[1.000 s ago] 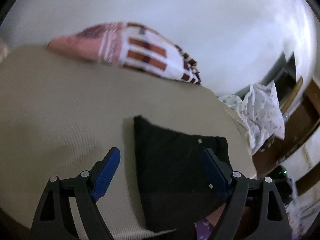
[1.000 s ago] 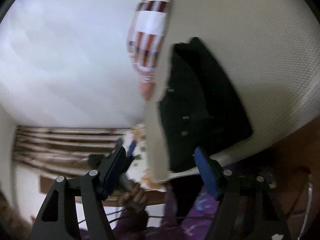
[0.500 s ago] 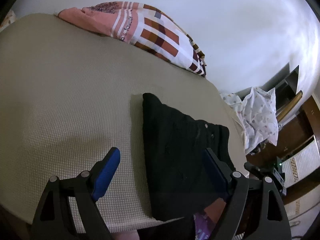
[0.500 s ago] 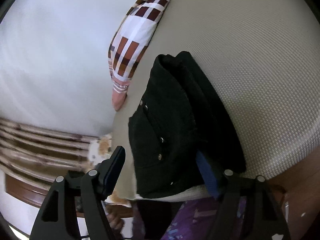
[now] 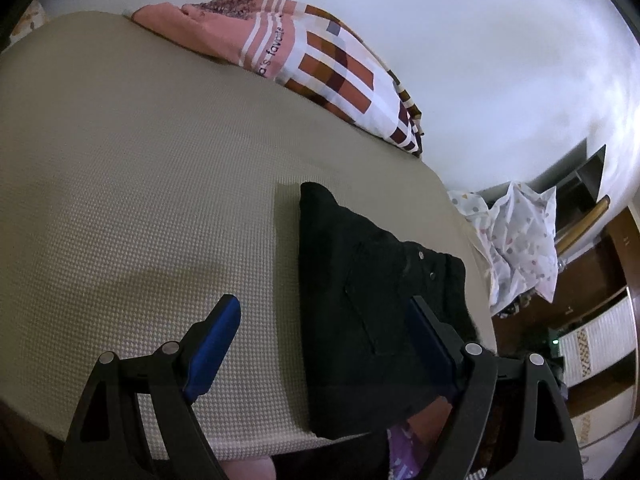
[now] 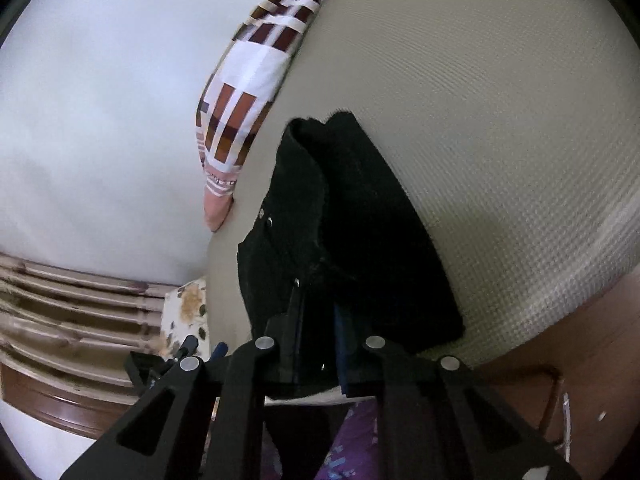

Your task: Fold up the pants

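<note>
Pants (image 5: pixel 360 300): black, already folded into a compact stack, lying at the near corner of the bed (image 5: pixel 140 200), close to its edge.
Right gripper (image 6: pixel 320 332): closing on the near edge of the stack — dark cloth sits between the blue pads, rivets just beside them; pinching the layers, by the look of it.
Reason for that hold: likely to gather all layers at once, so the stack lifts or turns as one piece and does not fan out.
Left gripper (image 5: pixel 324 336): spread wide, nothing clamped — one finger (image 5: pixel 216 328) over bare bedcover, the other over the cloth's right part, straddling the stack's left edge.
Reason for that pose: probably readied to take or steady the other side.
Pillow (image 5: pixel 312 60): checked, at the far end by the wall, well apart from the pants.
Progress: seemingly near the end — final fold or tidy-up.
Risk: top layer slipping free if the pinch catches only part of the stack.
</note>
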